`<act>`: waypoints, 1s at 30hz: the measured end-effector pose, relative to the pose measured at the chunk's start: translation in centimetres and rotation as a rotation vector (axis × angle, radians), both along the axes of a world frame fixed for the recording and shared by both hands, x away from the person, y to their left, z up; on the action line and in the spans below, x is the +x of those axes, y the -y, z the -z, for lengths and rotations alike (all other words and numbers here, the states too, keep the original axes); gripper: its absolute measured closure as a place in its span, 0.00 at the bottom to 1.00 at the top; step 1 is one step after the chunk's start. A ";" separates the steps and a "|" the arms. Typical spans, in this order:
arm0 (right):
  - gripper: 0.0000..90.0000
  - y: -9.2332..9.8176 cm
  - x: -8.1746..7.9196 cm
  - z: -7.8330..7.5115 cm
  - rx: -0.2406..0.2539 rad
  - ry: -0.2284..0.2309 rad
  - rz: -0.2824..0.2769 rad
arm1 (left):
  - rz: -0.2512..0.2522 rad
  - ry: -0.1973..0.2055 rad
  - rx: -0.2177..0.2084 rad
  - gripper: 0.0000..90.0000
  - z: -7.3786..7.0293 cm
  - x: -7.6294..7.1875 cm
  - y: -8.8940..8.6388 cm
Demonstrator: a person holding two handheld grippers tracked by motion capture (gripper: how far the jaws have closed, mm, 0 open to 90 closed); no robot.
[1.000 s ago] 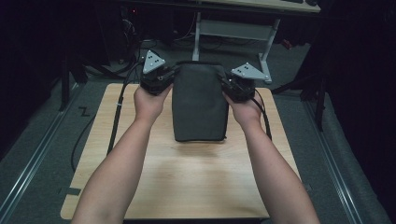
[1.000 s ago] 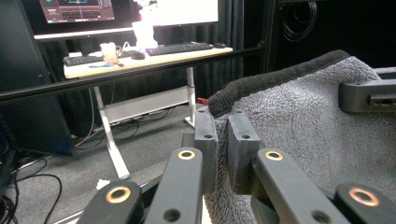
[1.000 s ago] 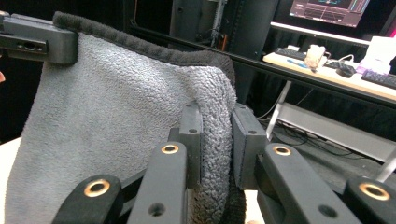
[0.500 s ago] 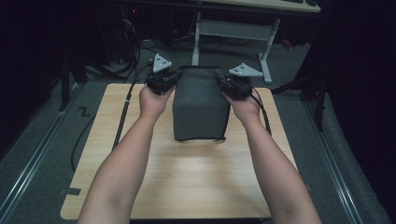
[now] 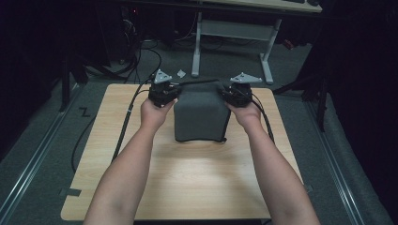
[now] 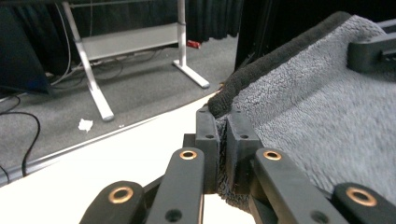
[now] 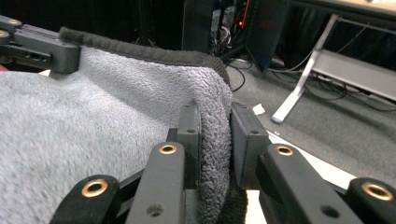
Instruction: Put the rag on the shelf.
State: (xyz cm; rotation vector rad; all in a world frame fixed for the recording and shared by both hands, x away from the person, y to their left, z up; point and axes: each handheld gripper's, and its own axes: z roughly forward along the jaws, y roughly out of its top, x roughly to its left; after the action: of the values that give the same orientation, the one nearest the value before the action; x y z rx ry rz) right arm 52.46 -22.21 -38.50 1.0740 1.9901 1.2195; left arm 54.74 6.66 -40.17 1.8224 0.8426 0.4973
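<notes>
A grey fleecy towel [image 5: 199, 115] with a dark hem hangs between the two grippers over the far half of the wooden table [image 5: 187, 183]; its lower edge rests on the table top. My left gripper [image 5: 170, 92] is shut on the towel's upper left corner, and in the left gripper view [image 6: 223, 140] the pile [image 6: 317, 116] is pinched between the jaws. My right gripper [image 5: 229, 93] is shut on the upper right corner; the right gripper view [image 7: 215, 140] has a thick fold of towel [image 7: 93, 121] squeezed between its jaws.
A white desk frame [image 5: 230, 42] stands on the grey carpet beyond the table. Black cables [image 5: 126, 122] trail off the table's left side and down to the floor. A scrap of white paper [image 5: 180, 73] lies on the carpet behind the table.
Both hands have come down and slightly toward the near side with the towel; more of it now lies slack on the table, so it looks shorter.
</notes>
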 end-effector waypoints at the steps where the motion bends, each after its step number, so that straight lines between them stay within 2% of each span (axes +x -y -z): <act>1: 0.85 0.0 0.0 0.2 -0.001 -0.003 -0.004 | 0.001 -0.011 -0.002 0.95 0.2 -0.1 -0.1; 4: 0.86 -0.2 0.1 0.6 -0.016 -0.022 -0.002 | 0.008 -0.032 0.015 0.95 1.1 -0.2 -0.2; 7: 0.86 -0.4 0.2 1.3 -0.028 -0.044 0.001 | 0.013 -0.061 0.003 0.95 2.0 -0.4 -0.4; 14: 0.86 -0.1 0.5 2.2 0.022 -0.094 -0.006 | 0.022 -0.093 -0.021 0.95 3.1 -0.8 -0.8; 21: 0.86 -0.2 0.7 3.2 0.040 -0.126 -0.015 | 0.028 -0.122 -0.036 0.95 4.4 -1.3 -1.1; 24: 0.85 -0.1 0.7 3.8 0.053 -0.143 -0.017 | 0.037 -0.146 -0.046 0.95 5.0 -1.3 -1.2; 28: 0.84 0.1 0.7 4.5 0.073 -0.163 -0.015 | 0.053 -0.180 -0.066 0.95 5.6 -1.2 -1.4; 30: 0.79 0.3 0.7 4.7 0.090 -0.173 -0.008 | 0.054 -0.184 -0.073 0.94 5.9 -1.3 -1.4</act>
State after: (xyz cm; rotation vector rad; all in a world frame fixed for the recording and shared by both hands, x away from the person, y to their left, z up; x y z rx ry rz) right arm 53.18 -22.48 -43.21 1.2547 2.0864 1.2690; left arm 53.48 8.08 -46.03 1.8376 0.9209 0.2630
